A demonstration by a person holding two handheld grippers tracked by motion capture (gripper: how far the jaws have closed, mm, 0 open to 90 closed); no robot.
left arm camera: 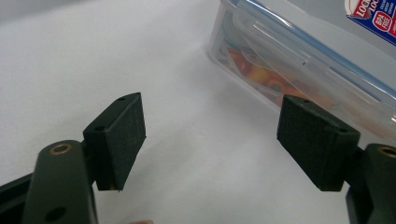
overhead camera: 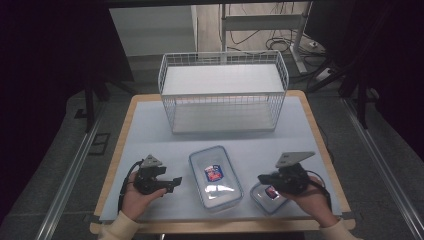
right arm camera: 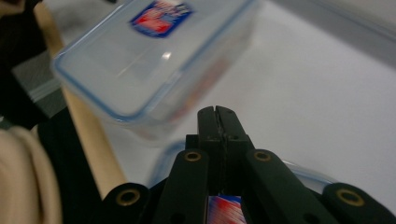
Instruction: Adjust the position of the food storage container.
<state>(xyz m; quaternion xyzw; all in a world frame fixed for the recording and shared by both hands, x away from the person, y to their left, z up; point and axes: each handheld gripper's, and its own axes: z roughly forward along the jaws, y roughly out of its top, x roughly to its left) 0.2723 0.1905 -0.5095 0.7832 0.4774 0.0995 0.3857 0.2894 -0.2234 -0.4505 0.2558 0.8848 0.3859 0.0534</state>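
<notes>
Low and centre in the high view sits the large lidded container (overhead camera: 215, 177), the left gripper (overhead camera: 172, 183) waiting just beside it with jaws wide and empty, while the right gripper (overhead camera: 261, 178), jaws pressed together on nothing, hovers over the small container (overhead camera: 268, 196) lower right.

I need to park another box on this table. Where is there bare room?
Bare mat lies between the wire basket and the large container, and along the basket's left and right sides. The front is crowded: left gripper, large container, small container and right gripper.
</notes>
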